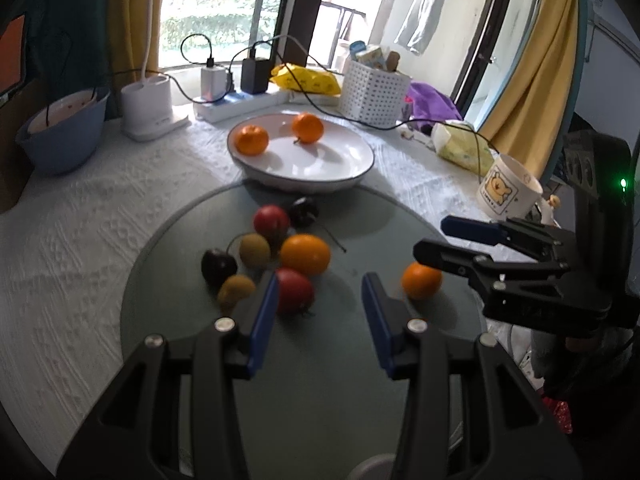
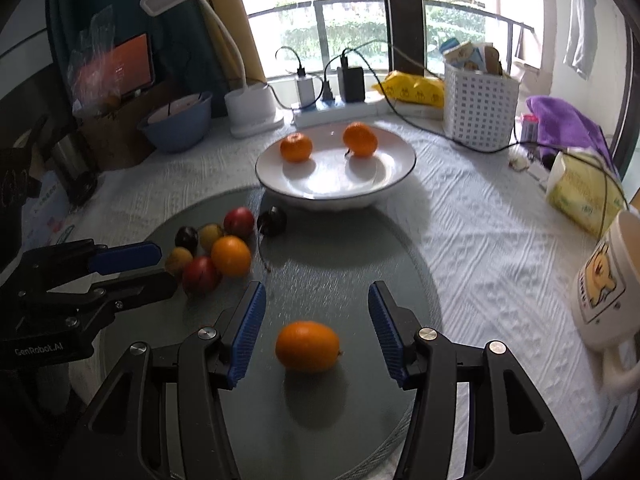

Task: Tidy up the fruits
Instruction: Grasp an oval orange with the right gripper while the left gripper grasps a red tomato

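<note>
A white plate [image 1: 360, 168] [image 2: 400, 168] holds two mandarins [image 1: 251, 140] [image 2: 296, 147]. In front of it, on a round grey mat [image 1: 320, 400], lies a cluster of small fruits: an orange one [image 1: 306, 254], red ones [image 1: 294, 290], dark cherries [image 1: 218, 266] and yellow-green ones. My left gripper [image 1: 320, 320] [image 2: 164, 268] is open just short of the nearest red fruit. A lone orange fruit [image 2: 307, 346] [image 1: 422, 286] lies between the fingers of my right gripper [image 2: 318, 320] [image 1: 434, 238], which is open with gaps on both sides.
A cartoon mug [image 2: 604, 280] stands at the right, a yellow tissue pack [image 2: 580, 196] behind it. At the back are a white perforated basket [image 2: 480, 108], a power strip with chargers and cables [image 2: 340, 108], a lamp base [image 2: 252, 108] and a blue bowl [image 2: 176, 124].
</note>
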The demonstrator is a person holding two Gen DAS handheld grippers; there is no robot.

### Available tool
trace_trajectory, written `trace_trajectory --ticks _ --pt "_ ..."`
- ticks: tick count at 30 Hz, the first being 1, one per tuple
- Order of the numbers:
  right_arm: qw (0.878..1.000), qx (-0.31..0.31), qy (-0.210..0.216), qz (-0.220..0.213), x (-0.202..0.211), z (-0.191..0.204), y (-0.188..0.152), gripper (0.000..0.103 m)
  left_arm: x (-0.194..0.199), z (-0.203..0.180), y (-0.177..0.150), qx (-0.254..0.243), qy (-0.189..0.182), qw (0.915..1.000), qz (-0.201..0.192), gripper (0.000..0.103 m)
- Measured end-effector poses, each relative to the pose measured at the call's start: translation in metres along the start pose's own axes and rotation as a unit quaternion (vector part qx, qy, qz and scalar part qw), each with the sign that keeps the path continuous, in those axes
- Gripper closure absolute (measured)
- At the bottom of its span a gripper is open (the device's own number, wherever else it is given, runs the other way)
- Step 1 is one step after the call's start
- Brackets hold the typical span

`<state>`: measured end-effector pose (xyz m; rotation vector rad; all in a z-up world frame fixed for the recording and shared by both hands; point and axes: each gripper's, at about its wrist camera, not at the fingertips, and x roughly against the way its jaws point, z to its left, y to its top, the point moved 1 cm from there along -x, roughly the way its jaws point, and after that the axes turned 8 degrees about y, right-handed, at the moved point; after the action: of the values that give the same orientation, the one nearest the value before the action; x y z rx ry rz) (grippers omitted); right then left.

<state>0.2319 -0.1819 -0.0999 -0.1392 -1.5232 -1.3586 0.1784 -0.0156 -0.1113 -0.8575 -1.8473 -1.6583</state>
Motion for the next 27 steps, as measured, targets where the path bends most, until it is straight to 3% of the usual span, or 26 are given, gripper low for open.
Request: trace_trajectory --ticks 15,19,27 --pt "0.999 0.01 0.014 0.029 -0.015 0.002 -0.018 0.047 -0.018 -0.002 -0.003 -0.013 0.03 0.9993 0.017 0.058" --pt "0.999 0.012 0.014 0.034 -0.018 -0.001 -0.02 0.057 -0.029 0.0 0.0 -0.017 0.042 0.9987 0.023 0.058" --pt "0.999 0.019 0.027 0.03 -0.018 -0.003 -0.021 0.061 -0.044 -0.005 0.0 -0.034 0.064 0.9967 0.038 0.058"
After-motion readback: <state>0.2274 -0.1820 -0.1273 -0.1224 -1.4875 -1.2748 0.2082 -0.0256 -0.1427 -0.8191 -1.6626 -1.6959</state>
